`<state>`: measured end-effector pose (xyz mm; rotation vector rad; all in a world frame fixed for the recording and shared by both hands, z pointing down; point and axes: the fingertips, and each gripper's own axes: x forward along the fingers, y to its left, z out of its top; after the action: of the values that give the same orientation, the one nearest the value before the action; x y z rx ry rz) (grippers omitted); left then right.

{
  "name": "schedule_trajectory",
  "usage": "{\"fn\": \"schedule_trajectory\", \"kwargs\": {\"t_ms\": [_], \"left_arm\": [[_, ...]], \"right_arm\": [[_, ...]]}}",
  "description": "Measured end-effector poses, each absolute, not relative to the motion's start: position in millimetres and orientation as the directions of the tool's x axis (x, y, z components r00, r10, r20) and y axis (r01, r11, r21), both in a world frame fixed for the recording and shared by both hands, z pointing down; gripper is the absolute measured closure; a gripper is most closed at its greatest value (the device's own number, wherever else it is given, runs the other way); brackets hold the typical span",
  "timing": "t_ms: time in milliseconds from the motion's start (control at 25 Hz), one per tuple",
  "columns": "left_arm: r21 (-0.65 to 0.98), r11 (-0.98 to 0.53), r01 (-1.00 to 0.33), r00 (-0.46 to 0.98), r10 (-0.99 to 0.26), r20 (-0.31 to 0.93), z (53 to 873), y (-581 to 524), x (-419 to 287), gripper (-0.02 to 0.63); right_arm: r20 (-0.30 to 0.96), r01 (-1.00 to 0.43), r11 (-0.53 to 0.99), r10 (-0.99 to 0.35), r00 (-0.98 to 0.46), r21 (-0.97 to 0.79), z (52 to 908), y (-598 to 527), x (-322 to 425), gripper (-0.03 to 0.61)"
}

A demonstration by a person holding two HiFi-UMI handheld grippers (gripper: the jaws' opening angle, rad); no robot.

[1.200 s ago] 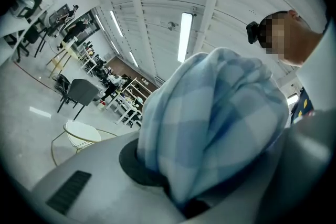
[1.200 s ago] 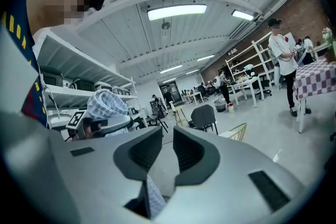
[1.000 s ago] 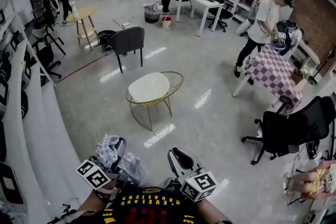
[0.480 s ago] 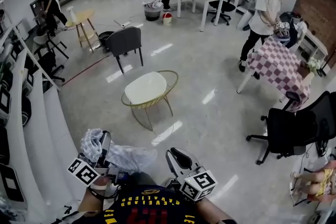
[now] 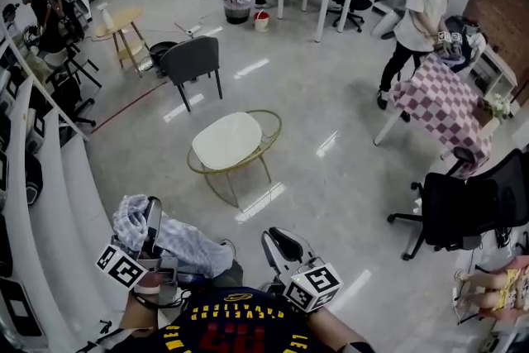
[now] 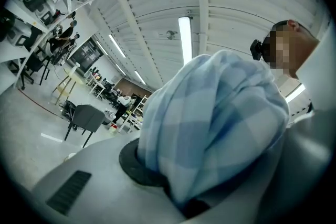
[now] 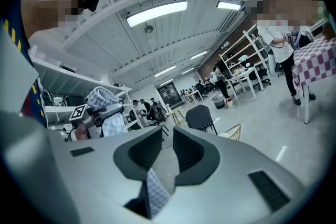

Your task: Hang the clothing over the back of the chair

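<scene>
Clothing (image 5: 178, 242), blue-checked, is stretched sideways before the person's chest, its bunched end wrapped over the fingers of the left gripper (image 5: 149, 212), which clamp it; the right gripper (image 5: 279, 245) fingers, narrow, pinch a strip. Gray chair (image 5: 194, 62) stands well apart.

blue-white checked clothing (image 5: 186, 244) bunched in air, dark grey chair (image 5: 194, 60) upright, well apart

Checked clothing (image 5: 188, 245) on left gripper (image 5: 150, 215); grey chair (image 5: 192, 60) well apart
</scene>
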<state>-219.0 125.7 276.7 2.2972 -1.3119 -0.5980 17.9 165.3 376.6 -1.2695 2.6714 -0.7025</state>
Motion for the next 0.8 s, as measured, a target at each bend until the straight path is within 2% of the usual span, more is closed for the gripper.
{"fn": "schedule_trajectory", "kwargs": {"t_ms": [240,480,800], "left_arm": [[0.575,-0.476,-0.665,0.456,-0.869,-0.193,266.5,46.9,-282.3,0.583],[0.525,-0.517,-0.676,0.46,-0.853,-0.248,250.1,-23.5,-341.3,0.583],[0.54,-0.524,-0.659,0.422,-0.851,-0.311,239.6,-93.8,-405.0,0.583]], "right_arm": [[0.131,-0.748,0.514,-0.781,-0.611,-0.419,369.2,88.8,-23.9,0.509],[0.148,-0.769,0.493,-0.795,-0.588,-0.408,366.4,16.9,-69.2,0.509],[0.21,-0.797,0.455,-0.8,-0.562,-0.398,365.5,-26.4,-111.9,0.509]]}}
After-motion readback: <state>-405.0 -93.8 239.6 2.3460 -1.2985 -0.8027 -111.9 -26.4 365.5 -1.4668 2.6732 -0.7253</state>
